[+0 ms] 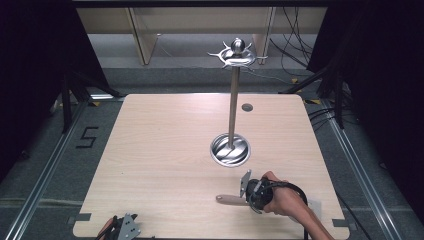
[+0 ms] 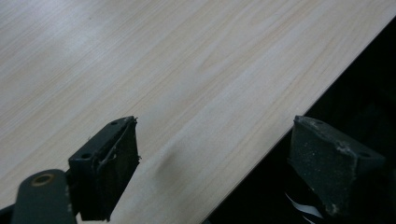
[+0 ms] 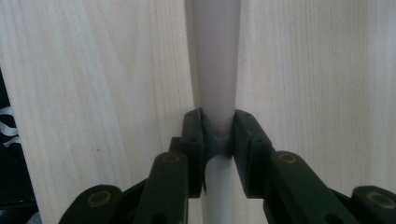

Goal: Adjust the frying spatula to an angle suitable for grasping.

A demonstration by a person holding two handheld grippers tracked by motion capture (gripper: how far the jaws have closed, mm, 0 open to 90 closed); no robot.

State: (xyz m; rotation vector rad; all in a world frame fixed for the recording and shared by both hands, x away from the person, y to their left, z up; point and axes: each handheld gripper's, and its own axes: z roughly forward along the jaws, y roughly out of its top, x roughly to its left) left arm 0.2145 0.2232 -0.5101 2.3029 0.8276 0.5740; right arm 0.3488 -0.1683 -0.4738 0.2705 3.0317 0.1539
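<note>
Gripping wooden handle (image 3: 214, 70): right claw (image 3: 218, 133).

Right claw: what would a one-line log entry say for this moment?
right claw: shut on handle | handle: flat on table | left claw: open, at table edge | stand: upright, untouched

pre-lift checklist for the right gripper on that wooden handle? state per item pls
1. Right gripper jaws shut on the wooden handle: ok.
2. Handle centred between the jaws, right gripper view: ok.
3. What is on the handle's far end, hidden under the hand: cannot tell.
4. Stand upright, round base flat on the table, apart from the gripper: ok.
5. Hooks at the stand's top free: ok.
6. Left gripper open, over the table's near edge: ok.
</note>
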